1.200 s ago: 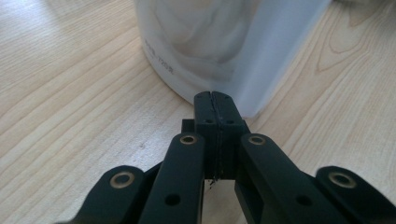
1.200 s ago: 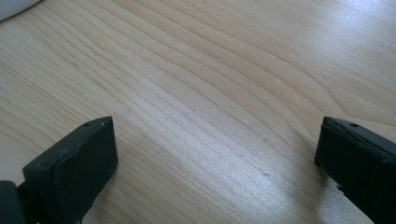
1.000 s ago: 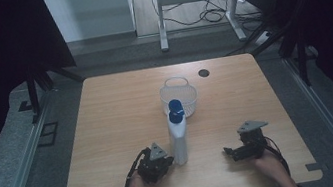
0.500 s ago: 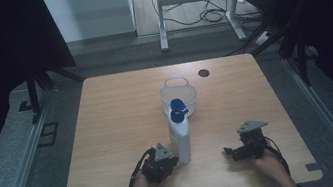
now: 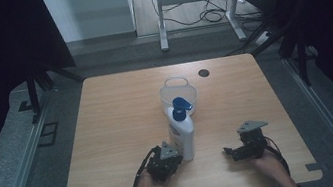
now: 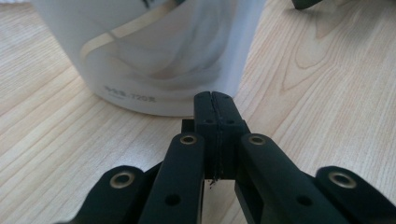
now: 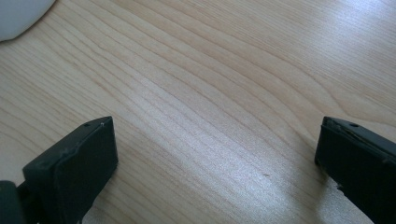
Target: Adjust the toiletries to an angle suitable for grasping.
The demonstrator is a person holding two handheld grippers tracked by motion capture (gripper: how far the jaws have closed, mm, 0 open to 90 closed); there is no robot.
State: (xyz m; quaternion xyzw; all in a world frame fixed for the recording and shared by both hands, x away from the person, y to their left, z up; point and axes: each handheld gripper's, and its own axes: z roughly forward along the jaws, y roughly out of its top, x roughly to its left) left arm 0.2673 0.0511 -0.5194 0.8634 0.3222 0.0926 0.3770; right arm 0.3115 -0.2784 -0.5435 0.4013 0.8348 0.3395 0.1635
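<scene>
The tall white plastic pump bottle with a blue cap [image 5: 181,130] stands upright just in front of the clear round plastic basket [image 5: 178,94]; its small print is too blurred to read. The left gripper [image 6: 215,100], jaws pressed together and empty, sits at the bottle's base. The right gripper [image 7: 215,154], to the bottle's right, gapes wide over bare wood.

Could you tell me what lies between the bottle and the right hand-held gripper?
Bare tabletop, by the high view: nothing lies between the bottle and the right hand-held gripper.
</scene>
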